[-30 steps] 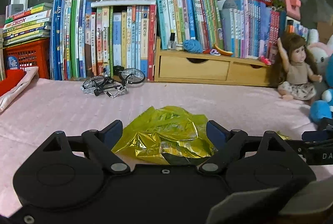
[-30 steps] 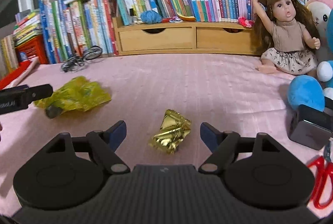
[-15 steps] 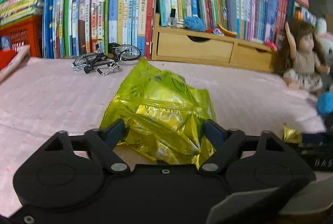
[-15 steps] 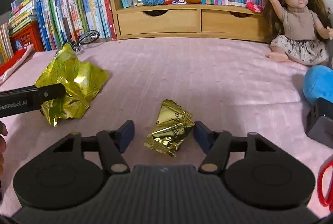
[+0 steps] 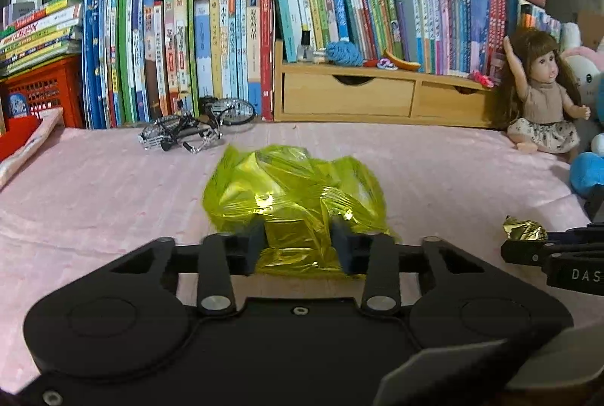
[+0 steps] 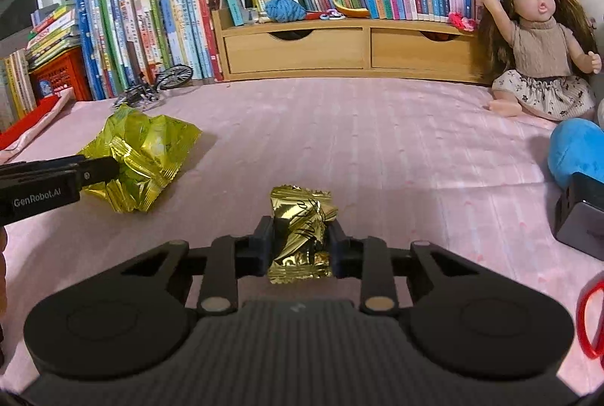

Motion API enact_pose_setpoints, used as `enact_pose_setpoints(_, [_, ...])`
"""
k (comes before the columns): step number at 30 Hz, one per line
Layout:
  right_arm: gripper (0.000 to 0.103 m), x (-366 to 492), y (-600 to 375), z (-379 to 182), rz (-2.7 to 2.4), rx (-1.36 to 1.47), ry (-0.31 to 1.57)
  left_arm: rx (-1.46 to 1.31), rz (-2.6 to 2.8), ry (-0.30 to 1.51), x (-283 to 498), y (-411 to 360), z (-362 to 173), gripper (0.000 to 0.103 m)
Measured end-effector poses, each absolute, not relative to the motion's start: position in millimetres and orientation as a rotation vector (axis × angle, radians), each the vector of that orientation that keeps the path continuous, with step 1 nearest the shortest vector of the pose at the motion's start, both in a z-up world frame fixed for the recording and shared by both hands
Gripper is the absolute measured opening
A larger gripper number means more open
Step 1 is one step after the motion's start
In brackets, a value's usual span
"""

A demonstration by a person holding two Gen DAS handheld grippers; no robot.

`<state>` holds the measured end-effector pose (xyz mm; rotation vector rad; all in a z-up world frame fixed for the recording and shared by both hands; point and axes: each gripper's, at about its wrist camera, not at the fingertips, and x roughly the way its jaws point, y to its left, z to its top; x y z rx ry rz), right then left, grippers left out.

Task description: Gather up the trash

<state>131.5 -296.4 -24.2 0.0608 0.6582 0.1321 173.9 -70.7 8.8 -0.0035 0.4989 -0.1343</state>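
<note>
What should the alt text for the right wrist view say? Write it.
The right gripper, its jaws just closed, pinches a small crinkled gold foil wrapper above a pink tablecloth. To its left, the left gripper clamps a larger yellow-green foil snack bag.

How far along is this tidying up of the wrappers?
Early stage. Nothing looks binned yet; no bin is in view. In hand: the left gripper, jaws just closed, pinches the yellow-green bag, and the right gripper likewise pinches the gold wrapper. Left to do: lift both off the pink cloth and drop them somewhere.
</note>
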Motion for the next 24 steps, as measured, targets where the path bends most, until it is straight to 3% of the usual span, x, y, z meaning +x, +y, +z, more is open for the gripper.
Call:
enact_pose_setpoints(1, [0.034,129.1,-295.8,-23.1,0.137,0.061,0.654,-0.001,-0.128,0.512,172.3,-69.6,10.3,0.004])
enact_pose_setpoints(6, [0.034,116.0,-292.6,-17.9,0.162,0.059,0.632,-0.051,-0.164,0.548,161.7,-57.6,8.7,0.000])
enact_pose_setpoints(14, [0.034,110.8,-298.5,-14.8,0.164,0.096,0.623,-0.195,-0.177,0.583,163.8,-37.2,13.8,0.010])
enact_pose_setpoints(18, [0.035,107.2,-295.8,-14.7,0.190,0.077,0.630,-0.157,-0.187,0.573,162.0,-41.2,17.2,0.028])
enact_pose_setpoints(20, [0.036,107.5,-293.5,-16.5,0.208,0.066,0.647,-0.150,-0.201,0.572,160.8,-44.1,18.5,0.032])
enact_pose_setpoints(23, [0.044,107.8,-291.6,-18.7,0.248,0.064,0.669,-0.142,-0.213,0.576,158.2,-47.2,20.3,0.041])
enact_pose_setpoints(24, [0.059,107.6,-290.8,-18.2,0.259,0.060,0.668,-0.130,-0.210,0.580,156.3,-48.7,21.0,0.043])
